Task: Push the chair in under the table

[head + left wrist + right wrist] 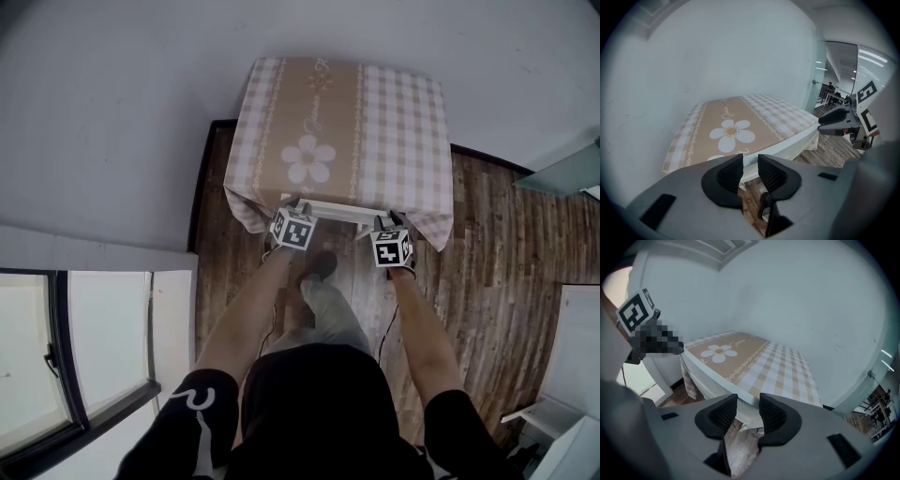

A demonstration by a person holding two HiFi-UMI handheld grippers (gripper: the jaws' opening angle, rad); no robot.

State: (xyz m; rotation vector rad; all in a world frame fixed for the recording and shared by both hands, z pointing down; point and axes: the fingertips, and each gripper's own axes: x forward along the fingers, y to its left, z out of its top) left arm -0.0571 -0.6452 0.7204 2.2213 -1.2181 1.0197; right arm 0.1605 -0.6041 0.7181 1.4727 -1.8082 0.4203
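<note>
- Table [403, 122] under a checked cloth with a flower print, set against the wall
- Chair [333, 208] at the table's near edge, its white top rail just beside the cloth's hem; seat seems to be under the table, though the cloth hides it
- Left gripper [289, 214] at the rail's left end: jaws a narrow gap apart, rail and floor showing through, nothing clamped
- Right gripper [386, 230] at the rail's right end: jaws somewhat wider apart, holding nothing

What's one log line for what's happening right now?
chair: back rail at table edge | left gripper: jaws apart, at rail | right gripper: jaws apart, at rail
</note>
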